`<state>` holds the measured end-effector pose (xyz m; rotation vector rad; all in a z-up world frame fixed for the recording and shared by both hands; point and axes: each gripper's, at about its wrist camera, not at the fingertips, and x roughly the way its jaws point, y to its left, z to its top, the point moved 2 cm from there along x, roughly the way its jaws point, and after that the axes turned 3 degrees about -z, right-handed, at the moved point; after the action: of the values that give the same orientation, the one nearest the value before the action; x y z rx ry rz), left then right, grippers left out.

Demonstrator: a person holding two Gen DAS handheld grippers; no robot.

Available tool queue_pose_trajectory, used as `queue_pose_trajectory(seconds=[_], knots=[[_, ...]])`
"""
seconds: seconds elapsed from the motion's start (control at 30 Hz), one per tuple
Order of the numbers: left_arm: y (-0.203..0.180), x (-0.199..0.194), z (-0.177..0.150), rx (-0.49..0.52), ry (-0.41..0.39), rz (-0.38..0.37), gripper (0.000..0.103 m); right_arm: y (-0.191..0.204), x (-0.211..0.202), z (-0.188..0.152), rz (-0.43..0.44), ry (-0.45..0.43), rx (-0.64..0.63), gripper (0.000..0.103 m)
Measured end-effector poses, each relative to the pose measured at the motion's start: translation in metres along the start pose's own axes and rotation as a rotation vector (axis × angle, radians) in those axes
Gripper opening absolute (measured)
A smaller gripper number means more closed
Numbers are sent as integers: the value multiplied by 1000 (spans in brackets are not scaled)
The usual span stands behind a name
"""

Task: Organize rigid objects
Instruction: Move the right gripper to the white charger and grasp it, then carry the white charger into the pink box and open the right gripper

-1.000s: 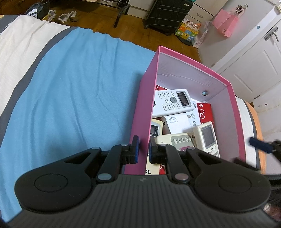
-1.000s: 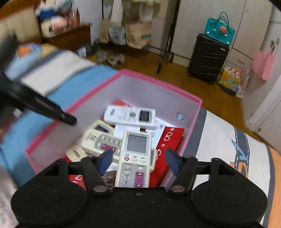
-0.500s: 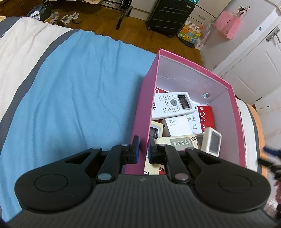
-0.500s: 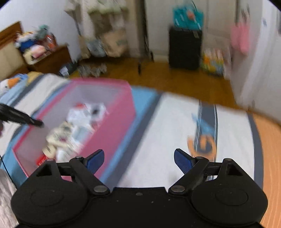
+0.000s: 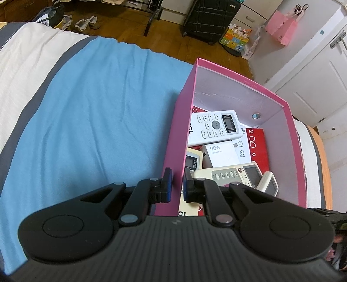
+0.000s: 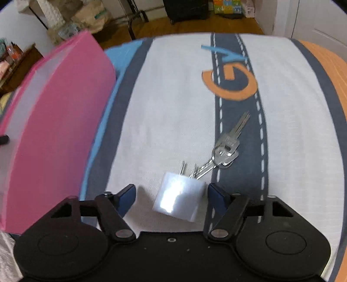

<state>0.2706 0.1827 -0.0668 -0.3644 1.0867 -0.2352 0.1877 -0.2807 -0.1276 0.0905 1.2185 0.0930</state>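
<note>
My left gripper (image 5: 177, 184) is shut on the near left wall of the pink box (image 5: 238, 76), one finger outside and one inside. In the box lie a white remote (image 5: 216, 125), a white 90W carton (image 5: 221, 154), a beige remote (image 5: 234, 173), a small white remote (image 5: 269, 184) and a red box (image 5: 258, 147). My right gripper (image 6: 171, 195) hangs low over the bed beside the pink box (image 6: 54, 130). Its jaws are closing around a white plug charger (image 6: 179, 199), and neither pad touches it. A bunch of keys (image 6: 225, 149) lies just beyond the charger.
The bedspread (image 6: 173, 97) is white with a dark road stripe and an orange edge at the right, and blue (image 5: 97, 108) left of the box. Beyond the bed's far edge are wooden floor, a black suitcase (image 5: 208, 19), shoes and white cabinets.
The right gripper swung right and down, from over the box to the charger and keys on the bed. The small white remote between its jaws now lies in the box. The left gripper stayed put.
</note>
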Motion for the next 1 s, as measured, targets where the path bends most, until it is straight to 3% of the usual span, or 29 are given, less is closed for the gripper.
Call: queue_pose_trajectory(seconds=[0.1, 0.17, 0.3, 0.53, 0.67, 0.83, 1.0], knots=[[0, 0, 0, 3, -1, 4, 9, 15, 0, -1, -92, -29, -103, 67], [0, 0, -1, 3, -1, 5, 9, 17, -6, -2, -90, -67, -115, 52], [1, -1, -1, 3, -3, 5, 9, 18, -19, -4, -62, -100, -118, 52], [2, 0, 0, -2, -2, 4, 10, 29, -56, -3, -28, -247, -110, 52], [2, 0, 0, 6, -6, 10, 10, 43, -86, 6, 44, -334, -102, 52], [-1, -1, -3, 20, -9, 21, 9, 98, -126, 28, 215, -391, -178, 52], [-4, -2, -4, 37, -10, 32, 8, 163, -126, 54, 223, -345, -319, 52]])
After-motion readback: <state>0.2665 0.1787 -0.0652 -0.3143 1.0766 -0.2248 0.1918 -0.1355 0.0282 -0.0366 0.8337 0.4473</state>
